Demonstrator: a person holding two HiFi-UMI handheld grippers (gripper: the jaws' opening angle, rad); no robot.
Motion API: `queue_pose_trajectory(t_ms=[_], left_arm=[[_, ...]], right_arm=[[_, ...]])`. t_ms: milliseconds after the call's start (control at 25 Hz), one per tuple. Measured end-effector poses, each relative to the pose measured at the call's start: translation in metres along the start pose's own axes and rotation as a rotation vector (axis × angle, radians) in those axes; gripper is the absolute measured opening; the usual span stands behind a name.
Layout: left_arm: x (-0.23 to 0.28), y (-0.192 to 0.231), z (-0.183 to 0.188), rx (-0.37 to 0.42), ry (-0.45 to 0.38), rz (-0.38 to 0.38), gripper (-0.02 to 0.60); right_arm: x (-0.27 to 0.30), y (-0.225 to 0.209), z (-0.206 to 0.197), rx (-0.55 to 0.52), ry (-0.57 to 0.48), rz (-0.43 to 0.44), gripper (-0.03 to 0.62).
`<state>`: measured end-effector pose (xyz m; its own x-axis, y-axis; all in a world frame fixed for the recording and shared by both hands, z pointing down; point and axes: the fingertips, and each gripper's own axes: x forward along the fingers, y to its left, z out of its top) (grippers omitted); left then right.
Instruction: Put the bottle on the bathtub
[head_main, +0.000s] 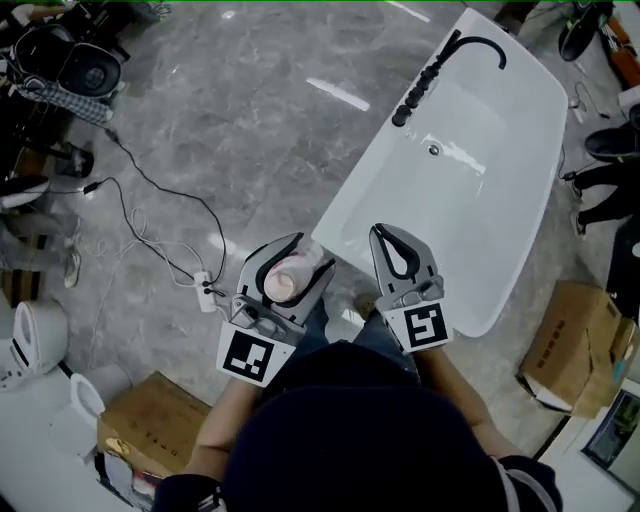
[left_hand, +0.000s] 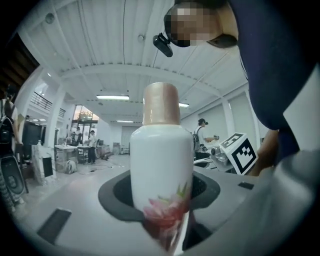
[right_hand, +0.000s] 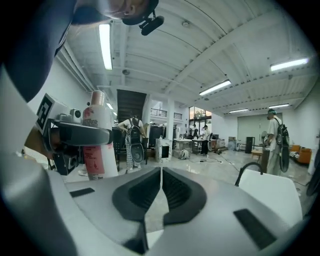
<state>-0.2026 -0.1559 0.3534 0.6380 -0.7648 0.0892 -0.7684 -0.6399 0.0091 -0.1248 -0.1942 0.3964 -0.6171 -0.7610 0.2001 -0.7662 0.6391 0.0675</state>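
A white bottle (left_hand: 161, 165) with a pale pink cap and a pink flower print stands upright between the jaws of my left gripper (head_main: 290, 268), which is shut on it. From the head view I look down on the bottle's (head_main: 285, 282) cap. The right gripper view shows the same bottle (right_hand: 97, 137) at its left, held in the other gripper. My right gripper (head_main: 392, 245) is shut with nothing in it, its tips over the near rim of the white bathtub (head_main: 460, 190). Both grippers hang near the tub's near end.
A black faucet (head_main: 478, 45) and a row of black knobs sit at the tub's far end. Cardboard boxes (head_main: 572, 340) lie right of the tub and at lower left (head_main: 150, 420). A power strip and cables (head_main: 205, 290) trail over the grey marble floor.
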Motion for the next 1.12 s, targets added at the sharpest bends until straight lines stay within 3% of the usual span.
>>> queue_pose_trajectory(t_ms=[240, 400, 680, 920, 1120], left_arm=[[0.025, 0.005, -0.026, 0.003, 0.015, -0.203, 0.222], [0.038, 0.003, -0.045, 0.012, 0.014, -0.285, 0.222], [0.065, 0.003, -0.084, 0.031, 0.028, -0.333, 0.222], [0.091, 0.004, -0.122, 0.043, 0.038, -0.327, 0.222], [0.113, 0.001, -0.157, 0.085, 0.051, -0.318, 0.222]], right_arm=[[0.003, -0.006, -0.017, 0.015, 0.027, -0.132, 0.029], [-0.001, -0.007, -0.030, 0.019, 0.052, -0.178, 0.029], [0.011, -0.017, -0.065, 0.015, 0.085, -0.182, 0.029], [0.025, -0.020, -0.127, -0.044, 0.242, -0.098, 0.029], [0.041, -0.028, -0.161, -0.012, 0.248, -0.081, 0.029]])
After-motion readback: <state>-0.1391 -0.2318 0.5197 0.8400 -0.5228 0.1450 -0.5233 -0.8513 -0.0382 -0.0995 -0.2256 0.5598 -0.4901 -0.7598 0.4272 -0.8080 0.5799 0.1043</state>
